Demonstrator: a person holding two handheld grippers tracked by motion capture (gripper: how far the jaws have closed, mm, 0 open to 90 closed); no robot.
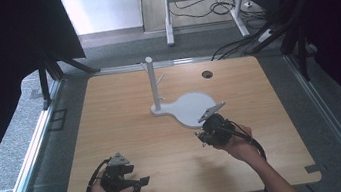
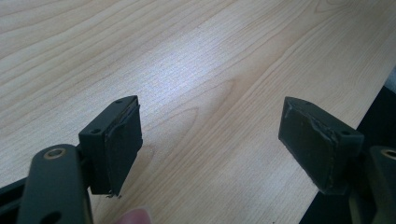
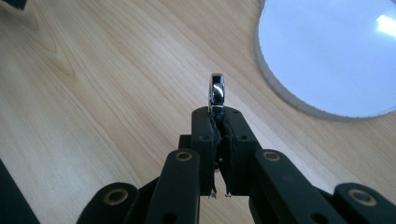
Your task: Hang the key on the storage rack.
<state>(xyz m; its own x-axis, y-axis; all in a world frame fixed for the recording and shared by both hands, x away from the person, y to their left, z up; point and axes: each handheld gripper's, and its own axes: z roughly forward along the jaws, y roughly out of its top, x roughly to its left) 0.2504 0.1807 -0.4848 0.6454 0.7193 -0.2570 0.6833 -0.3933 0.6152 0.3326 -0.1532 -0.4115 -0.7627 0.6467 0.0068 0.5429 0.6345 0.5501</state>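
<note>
Black right gripper (image 3: 218,114) pinches a shiny chrome ring (image 3: 216,91); left gripper (image 2: 210,140) gapes over woodgrain table (image 2: 196,56).

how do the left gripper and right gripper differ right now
The left gripper has its jaws spread wide with bare table between them; the right gripper is clamped shut on a small shiny metal piece. In the high view the left gripper sits near the table's front edge, while the right gripper is beside the white stand's base. Both are black, two-jawed and hand-held.
</note>
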